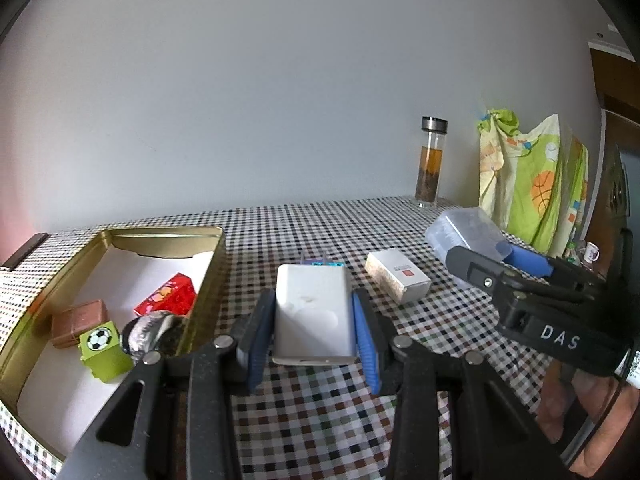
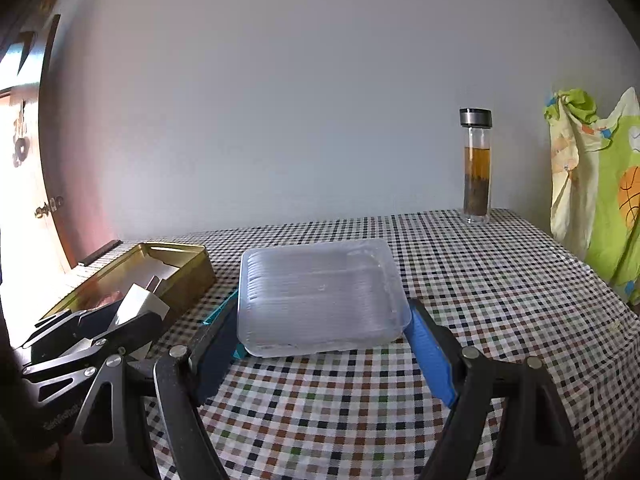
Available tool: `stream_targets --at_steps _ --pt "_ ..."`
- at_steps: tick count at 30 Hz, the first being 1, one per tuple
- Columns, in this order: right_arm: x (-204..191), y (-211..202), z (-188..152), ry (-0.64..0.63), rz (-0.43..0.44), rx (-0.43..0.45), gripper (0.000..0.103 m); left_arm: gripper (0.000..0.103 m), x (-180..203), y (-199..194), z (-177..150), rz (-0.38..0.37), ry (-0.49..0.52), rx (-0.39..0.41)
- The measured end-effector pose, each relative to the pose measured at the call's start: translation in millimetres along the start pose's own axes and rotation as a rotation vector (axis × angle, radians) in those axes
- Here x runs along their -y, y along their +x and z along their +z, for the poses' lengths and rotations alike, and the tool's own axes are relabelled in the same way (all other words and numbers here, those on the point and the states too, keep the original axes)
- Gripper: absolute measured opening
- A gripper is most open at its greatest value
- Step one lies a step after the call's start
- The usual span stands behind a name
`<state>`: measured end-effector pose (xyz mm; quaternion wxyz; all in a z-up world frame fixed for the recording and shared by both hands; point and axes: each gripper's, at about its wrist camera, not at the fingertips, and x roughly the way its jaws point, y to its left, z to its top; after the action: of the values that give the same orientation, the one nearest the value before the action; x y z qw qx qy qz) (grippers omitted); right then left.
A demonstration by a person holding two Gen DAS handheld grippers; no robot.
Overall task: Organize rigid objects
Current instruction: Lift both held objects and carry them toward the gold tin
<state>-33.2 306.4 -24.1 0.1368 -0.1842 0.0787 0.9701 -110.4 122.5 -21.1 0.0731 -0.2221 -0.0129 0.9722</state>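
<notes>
Leftmost in the left wrist view sits an open gold tin (image 1: pixel 208 276), lined white, reaching from the lower left edge toward mid-frame; inside it lie a brown block (image 1: pixel 79 322), a green cube (image 1: pixel 105 350) with a football print, a red box (image 1: pixel 168 296) and a crinkled foil piece (image 1: pixel 150 332) (what it is I cannot tell). At lower centre the left gripper (image 1: pixel 314 332) is clenched on a white charger (image 1: pixel 314 312), its blue pads pressing both long sides, the charger just right of the tin's wall above the checked cloth (image 1: pixel 320 420); whether it touches the cloth I cannot tell. Right of it lies a small white box (image 1: pixel 398 276) on the cloth. Further right, the right gripper (image 1: pixel 486 246) holds a clear tub (image 1: pixel 466 232). At upper right stand a glass bottle (image 1: pixel 432 164) of brown liquid by the wall and a green printed fabric (image 1: pixel 532 180).

From the right wrist view, the tin (image 2: pixel 188 276) is at mid-left with the left gripper (image 2: pixel 136 316) and the charger (image 2: pixel 140 300) in front of it; at centre the right gripper (image 2: pixel 324 340) stands wide, grasping the tub (image 2: pixel 320 296) by its two sides; the bottle (image 2: pixel 476 168) is at upper right, the fabric (image 2: pixel 600 184) at the right edge.
</notes>
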Motion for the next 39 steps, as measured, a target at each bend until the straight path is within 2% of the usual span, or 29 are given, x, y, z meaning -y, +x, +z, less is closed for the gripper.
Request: stream_targets --at_steps 14,39 --pt "-23 -10 -3 -0.028 0.007 0.052 0.082 0.037 -18 -17 -2 0.038 -0.007 0.059" --pt "-55 -18 -5 -0.066 0.060 0.096 0.082 0.037 -58 -39 -8 0.083 -0.074 0.101"
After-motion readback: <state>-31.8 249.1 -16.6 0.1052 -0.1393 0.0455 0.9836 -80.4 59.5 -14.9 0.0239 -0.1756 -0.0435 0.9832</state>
